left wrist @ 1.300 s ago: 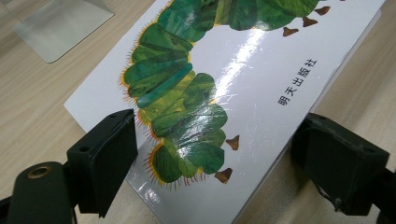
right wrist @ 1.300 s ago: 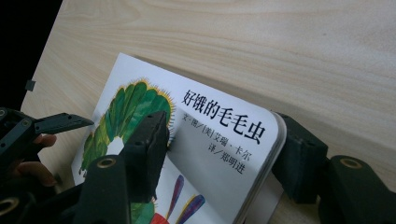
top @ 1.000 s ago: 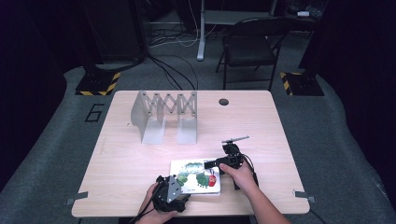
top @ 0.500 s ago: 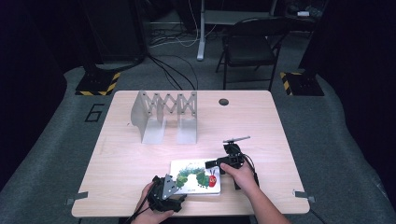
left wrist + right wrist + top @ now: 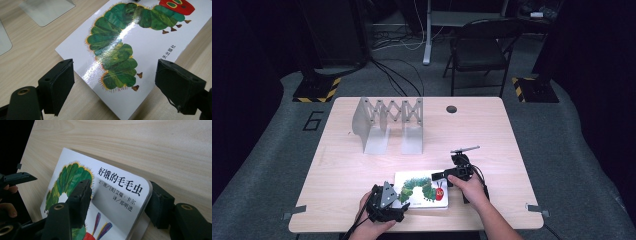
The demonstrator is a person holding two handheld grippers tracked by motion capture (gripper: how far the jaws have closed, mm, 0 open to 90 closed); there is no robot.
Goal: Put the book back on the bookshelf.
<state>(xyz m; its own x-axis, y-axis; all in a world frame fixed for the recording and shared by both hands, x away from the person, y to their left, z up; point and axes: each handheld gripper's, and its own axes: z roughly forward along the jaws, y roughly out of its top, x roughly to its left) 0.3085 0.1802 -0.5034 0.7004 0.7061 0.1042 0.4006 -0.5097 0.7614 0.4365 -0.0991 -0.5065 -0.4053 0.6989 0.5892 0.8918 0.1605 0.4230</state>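
we pinch the caterpillar picture book (image 5: pixel 117 195) at one corner with our right gripper (image 5: pixel 120 202), lifting it off the desk (image 5: pixel 492 130). our left gripper (image 5: pixel 115 82), spread wide, hovers at the opposite corner; next it likely closes there to steady the book.

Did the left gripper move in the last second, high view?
Yes. The left gripper has slid along the table's near edge toward its left corner, from beside the book's front edge to the book's left corner.
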